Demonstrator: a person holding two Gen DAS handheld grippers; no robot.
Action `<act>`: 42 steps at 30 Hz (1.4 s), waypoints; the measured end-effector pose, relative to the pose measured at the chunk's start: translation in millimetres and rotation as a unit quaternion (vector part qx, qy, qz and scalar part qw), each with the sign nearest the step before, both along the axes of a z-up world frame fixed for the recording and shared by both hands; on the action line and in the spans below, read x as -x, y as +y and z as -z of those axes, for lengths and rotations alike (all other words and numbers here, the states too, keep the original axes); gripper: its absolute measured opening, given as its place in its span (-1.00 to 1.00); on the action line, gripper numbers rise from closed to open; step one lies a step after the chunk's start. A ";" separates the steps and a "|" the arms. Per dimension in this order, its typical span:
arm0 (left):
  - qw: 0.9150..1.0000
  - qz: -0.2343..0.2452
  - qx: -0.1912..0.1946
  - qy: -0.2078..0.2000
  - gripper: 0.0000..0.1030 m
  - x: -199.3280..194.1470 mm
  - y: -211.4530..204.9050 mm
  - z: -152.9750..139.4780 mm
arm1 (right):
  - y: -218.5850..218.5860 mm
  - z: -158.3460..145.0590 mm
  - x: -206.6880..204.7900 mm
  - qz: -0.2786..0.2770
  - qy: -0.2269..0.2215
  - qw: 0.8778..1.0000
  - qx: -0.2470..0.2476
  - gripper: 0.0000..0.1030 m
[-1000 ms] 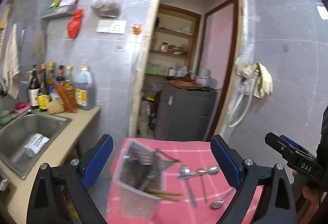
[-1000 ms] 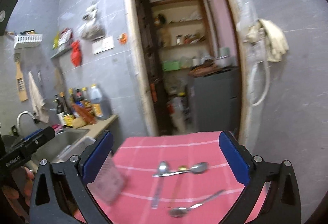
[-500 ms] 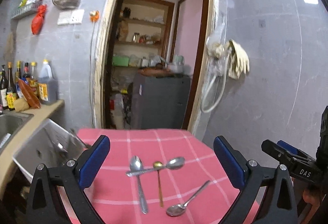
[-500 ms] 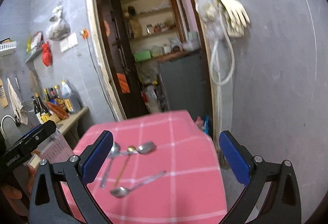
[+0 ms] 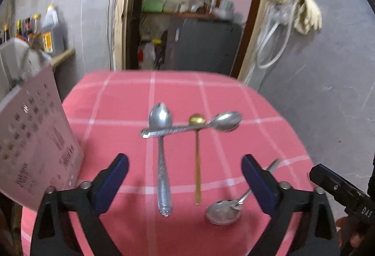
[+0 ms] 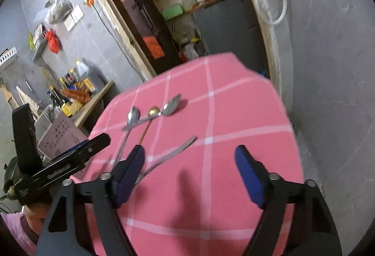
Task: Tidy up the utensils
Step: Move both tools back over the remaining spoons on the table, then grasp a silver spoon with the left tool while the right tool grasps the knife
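Several spoons lie on a pink checked tablecloth (image 5: 117,115). A large steel spoon (image 5: 161,162) and a thin gold spoon (image 5: 197,162) point their handles at me. A second steel spoon (image 5: 194,126) lies across both near their bowls. Another spoon (image 5: 223,209) rests apart at the near right. My left gripper (image 5: 185,162) hovers over the two handles; its jaws are closing with nothing pressed between them. My right gripper (image 6: 189,150) hangs above the cloth, jaws closing on nothing. Its left finger (image 6: 131,169) covers the bowl of the near spoon (image 6: 178,150).
A pale perforated utensil holder (image 5: 35,143) stands at the table's left edge. Beyond it a counter carries bottles (image 6: 70,96). A doorway with shelves and a grey cabinet (image 5: 206,45) lies behind the table. A grey wall closes the right side.
Both grippers have sunk toward the table and tipped downward, so the spoons look much bigger. Both pairs of jaws have narrowed. The holder has slid to the left edge of the left view.
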State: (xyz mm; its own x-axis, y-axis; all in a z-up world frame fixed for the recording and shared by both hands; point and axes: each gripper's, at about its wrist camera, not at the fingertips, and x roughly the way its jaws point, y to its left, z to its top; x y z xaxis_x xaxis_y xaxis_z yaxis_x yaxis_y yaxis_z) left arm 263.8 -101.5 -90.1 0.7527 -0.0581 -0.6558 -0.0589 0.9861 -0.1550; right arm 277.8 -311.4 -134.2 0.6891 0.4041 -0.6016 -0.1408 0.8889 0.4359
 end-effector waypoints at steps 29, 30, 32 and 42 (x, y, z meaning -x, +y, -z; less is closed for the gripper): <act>0.991 0.010 -0.029 0.132 -0.77 -33.5 5.2 32.9 | 44.8 38.2 -35.8 -0.028 0.075 0.994 -0.075 -0.99; 0.991 0.010 -0.022 0.134 -0.77 -33.7 6.9 32.5 | 45.5 38.0 -33.6 -0.029 0.075 0.994 -0.077 -0.99; 0.990 0.009 -0.003 0.143 -0.84 -33.4 11.9 31.3 | 44.8 37.1 -30.1 -0.030 0.075 0.993 -0.082 -0.99; 0.984 0.035 0.017 0.172 -0.97 -5.6 13.4 31.9 | 31.3 42.4 -38.2 -0.008 0.103 0.992 -0.078 -0.98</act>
